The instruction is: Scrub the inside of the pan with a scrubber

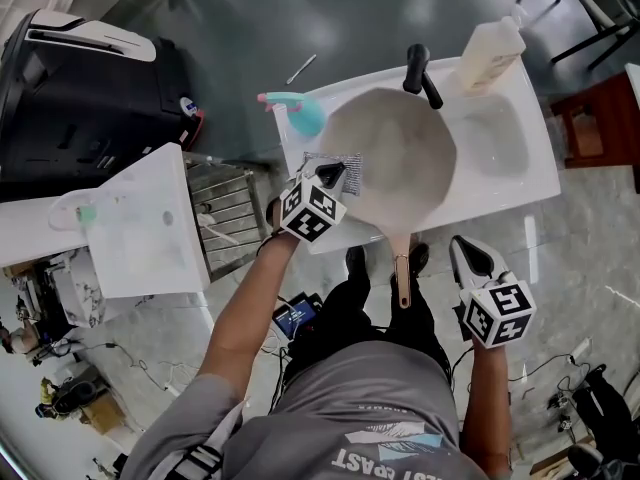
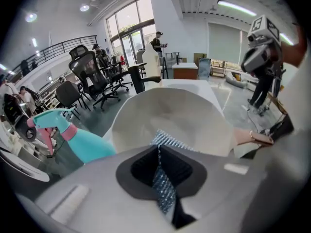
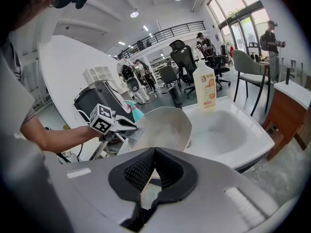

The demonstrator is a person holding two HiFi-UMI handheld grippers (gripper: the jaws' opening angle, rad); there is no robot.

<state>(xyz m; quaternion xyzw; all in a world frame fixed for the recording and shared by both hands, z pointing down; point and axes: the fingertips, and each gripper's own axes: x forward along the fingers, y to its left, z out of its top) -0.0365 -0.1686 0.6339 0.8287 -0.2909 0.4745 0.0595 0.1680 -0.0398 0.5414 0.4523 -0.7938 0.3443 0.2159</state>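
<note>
1 pan (image 1: 395, 153), 1 scrubber (image 2: 171, 141) clamped in L tongs (image 1: 333, 175); R tongs (image 3: 154, 152) closed, empty.

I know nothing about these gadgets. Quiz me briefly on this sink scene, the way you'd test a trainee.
1. True or false: the left tool grips the scrubber.
2. The pan has a handle that points toward: A) the person B) the tap C) the office chairs.
3. Fill in: the spray bottle beside the pan has a ___ body and a pink trigger.
Key: 1 true; 2 A; 3 teal.
</note>
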